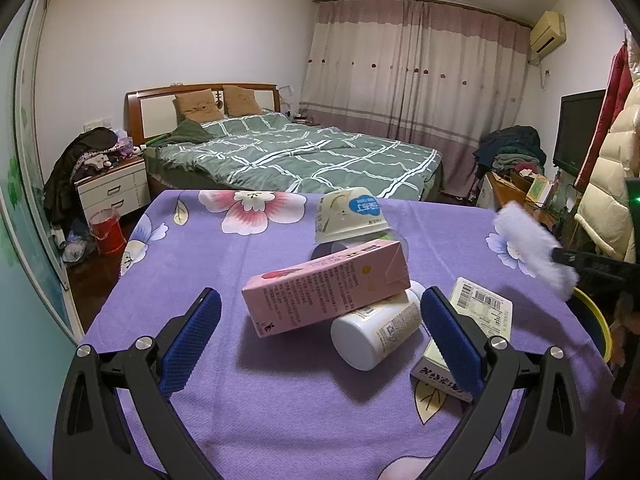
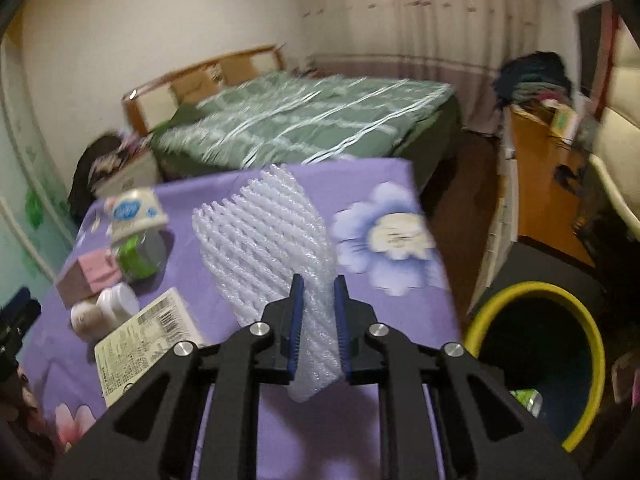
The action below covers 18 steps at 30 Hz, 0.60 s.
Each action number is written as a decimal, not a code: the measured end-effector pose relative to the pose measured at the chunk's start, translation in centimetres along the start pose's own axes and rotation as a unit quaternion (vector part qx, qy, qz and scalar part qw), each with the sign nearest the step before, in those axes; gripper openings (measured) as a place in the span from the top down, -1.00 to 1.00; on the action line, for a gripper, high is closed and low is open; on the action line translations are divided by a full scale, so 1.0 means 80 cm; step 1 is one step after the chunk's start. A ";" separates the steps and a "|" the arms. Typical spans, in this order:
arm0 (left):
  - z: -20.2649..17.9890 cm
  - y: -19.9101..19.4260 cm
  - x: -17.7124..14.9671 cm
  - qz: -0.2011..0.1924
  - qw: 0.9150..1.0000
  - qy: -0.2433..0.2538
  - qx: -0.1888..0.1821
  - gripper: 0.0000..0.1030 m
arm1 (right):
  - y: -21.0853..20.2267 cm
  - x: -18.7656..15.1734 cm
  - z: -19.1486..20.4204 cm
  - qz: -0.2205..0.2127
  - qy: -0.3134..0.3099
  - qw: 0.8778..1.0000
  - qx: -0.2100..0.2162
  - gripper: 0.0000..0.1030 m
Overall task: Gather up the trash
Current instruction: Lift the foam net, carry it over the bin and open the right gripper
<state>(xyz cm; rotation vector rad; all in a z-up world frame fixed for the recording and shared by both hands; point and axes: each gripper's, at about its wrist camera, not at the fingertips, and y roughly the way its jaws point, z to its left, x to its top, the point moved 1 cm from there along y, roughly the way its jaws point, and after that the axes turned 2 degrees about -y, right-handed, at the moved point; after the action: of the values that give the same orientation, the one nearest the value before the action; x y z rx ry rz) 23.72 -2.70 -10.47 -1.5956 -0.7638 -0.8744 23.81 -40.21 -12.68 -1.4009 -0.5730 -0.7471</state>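
The left gripper point(image 1: 320, 320) is wide open over the purple cloth point(image 1: 208, 272); a pink carton point(image 1: 320, 292) leans on a white bottle point(image 1: 372, 332).

Dim indoor light; fisheye-bent edges; right wrist view motion-blurred.

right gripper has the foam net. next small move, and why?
Probably carry it right, over the yellow-rimmed bin, then open. The right gripper is shut on the white foam net, which hangs above the purple tablecloth, not over the bin beside the table. The left gripper is open and holds nothing; the pink carton and white bottle lie ahead of it.
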 end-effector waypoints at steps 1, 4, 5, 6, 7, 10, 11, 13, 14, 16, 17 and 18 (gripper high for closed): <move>0.000 0.000 0.000 -0.001 1.000 0.000 -0.001 -0.91 | -0.008 -0.004 -0.012 -0.009 0.011 1.000 -0.016 0.71; -0.002 -0.001 -0.001 -0.002 1.000 0.001 -0.003 -0.91 | -0.024 -0.014 -0.050 -0.019 0.042 0.997 -0.057 0.71; -0.002 0.000 -0.001 -0.001 1.000 0.001 -0.004 -0.91 | -0.027 -0.018 -0.062 -0.020 0.050 0.996 -0.066 0.71; -0.002 0.000 -0.001 0.000 1.000 0.002 -0.005 -0.91 | -0.031 -0.023 -0.075 -0.021 0.060 0.995 -0.077 0.70; -0.003 0.000 -0.001 0.000 1.000 0.003 -0.007 -0.91 | -0.035 -0.028 -0.089 -0.021 0.068 0.993 -0.091 0.70; -0.005 -0.002 -0.002 -0.003 1.000 0.008 -0.011 -0.91 | -0.043 -0.042 -0.124 -0.019 0.089 0.988 -0.128 0.69; -0.007 -0.003 -0.003 -0.005 1.000 0.011 -0.014 -0.91 | -0.045 -0.046 -0.133 -0.018 0.096 0.986 -0.136 0.69; -0.010 -0.004 -0.003 -0.008 1.000 0.015 -0.019 -0.91 | -0.048 -0.054 -0.152 -0.017 0.108 0.982 -0.154 0.68; -0.012 -0.004 -0.003 -0.009 1.000 0.017 -0.022 -0.91 | -0.049 -0.058 -0.159 -0.017 0.113 0.981 -0.159 0.67; -0.015 -0.005 -0.003 -0.009 0.999 0.021 -0.028 -0.91 | -0.048 -0.064 -0.172 -0.015 0.122 0.978 -0.169 0.66; -0.015 -0.005 -0.005 -0.008 0.999 0.022 -0.029 -0.91 | -0.048 -0.066 -0.176 -0.015 0.126 0.977 -0.172 0.66; -0.016 -0.005 -0.005 -0.007 0.999 0.023 -0.030 -0.91 | -0.048 -0.068 -0.180 -0.015 0.128 0.976 -0.178 0.64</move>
<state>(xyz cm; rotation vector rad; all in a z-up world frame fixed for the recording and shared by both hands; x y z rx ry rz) 23.00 -3.93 -10.50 -1.6196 -0.7224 -0.9496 16.31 -53.89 -15.69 -1.5917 -0.2646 -1.0748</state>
